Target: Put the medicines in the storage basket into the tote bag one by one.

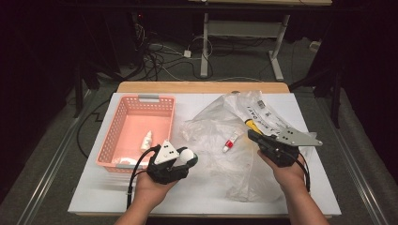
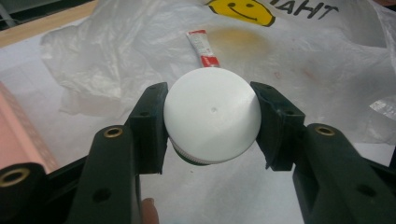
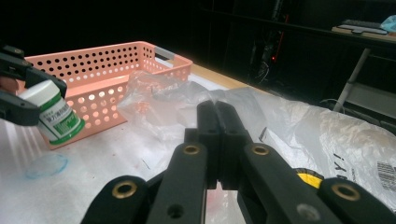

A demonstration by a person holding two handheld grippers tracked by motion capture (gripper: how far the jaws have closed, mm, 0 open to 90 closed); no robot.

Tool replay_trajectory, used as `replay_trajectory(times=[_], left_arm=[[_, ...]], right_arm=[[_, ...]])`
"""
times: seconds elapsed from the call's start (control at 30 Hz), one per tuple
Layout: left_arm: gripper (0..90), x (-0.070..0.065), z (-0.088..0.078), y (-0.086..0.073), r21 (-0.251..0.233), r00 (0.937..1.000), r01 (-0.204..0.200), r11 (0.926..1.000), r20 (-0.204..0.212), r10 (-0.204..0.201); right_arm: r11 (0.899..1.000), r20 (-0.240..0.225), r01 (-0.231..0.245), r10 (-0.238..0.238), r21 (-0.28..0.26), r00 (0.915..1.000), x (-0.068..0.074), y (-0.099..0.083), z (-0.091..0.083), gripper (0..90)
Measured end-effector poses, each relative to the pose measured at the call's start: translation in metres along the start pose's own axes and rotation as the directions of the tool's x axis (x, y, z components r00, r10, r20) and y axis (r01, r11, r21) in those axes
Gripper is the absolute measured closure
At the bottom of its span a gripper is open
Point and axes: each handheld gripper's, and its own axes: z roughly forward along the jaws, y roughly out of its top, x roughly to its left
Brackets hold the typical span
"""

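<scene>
Gripping a small white bottle (image 2: 212, 116) by its round cap, the left claw (image 1: 184, 158) holds it above the tabletop (image 1: 211, 192), just beside the pink perforated basket (image 1: 123, 123), probably headed there. The right claw (image 3: 217, 140) is closed on nothing, resting over the crinkled plastic bag (image 1: 220, 126), where a little red-and-white tube (image 1: 230, 141) lies.

floor (image 1: 56, 140): grey carpet | cables (image 1: 159, 56): tangled | desk legs (image 1: 277, 51): white | room: dark
</scene>
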Motion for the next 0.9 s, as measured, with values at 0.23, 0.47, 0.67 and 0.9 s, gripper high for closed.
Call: replay_trajectory(times=[0.23, 0.47, 0.67, 0.9], left_arm=[[48.8, -0.005, 0.01, -0.002, 0.028, 0.9997, -0.01, 0.9996, 0.021, 0.009], [48.8, -0.009, 0.017, -0.003, 0.043, 0.9993, -0.018, 0.9989, 0.034, 0.017], [48.8, -0.015, 0.021, 0.0, 0.048, 0.9982, -0.05, 0.9976, 0.034, 0.049], [48.8, -0.022, 0.036, 0.012, 0.04, 0.9972, -0.06, 0.9974, 0.046, 0.058]], right_arm=[[1.0, -0.002, 0.003, -0.003, 0.005, 1.0, 0.001, 0.0, 0.001, 90.0], [1.0, -0.005, 0.007, -0.006, 0.01, 1.0, 0.002, -0.001, 0.002, 90.0], [1.0, -0.004, 0.01, -0.01, 0.01, 0.9999, 0.003, -0.001, 0.003, 90.0], [1.0, -0.002, 0.004, -0.004, 0.004, 1.0, 0.002, 0.0, 0.001, 90.0]])
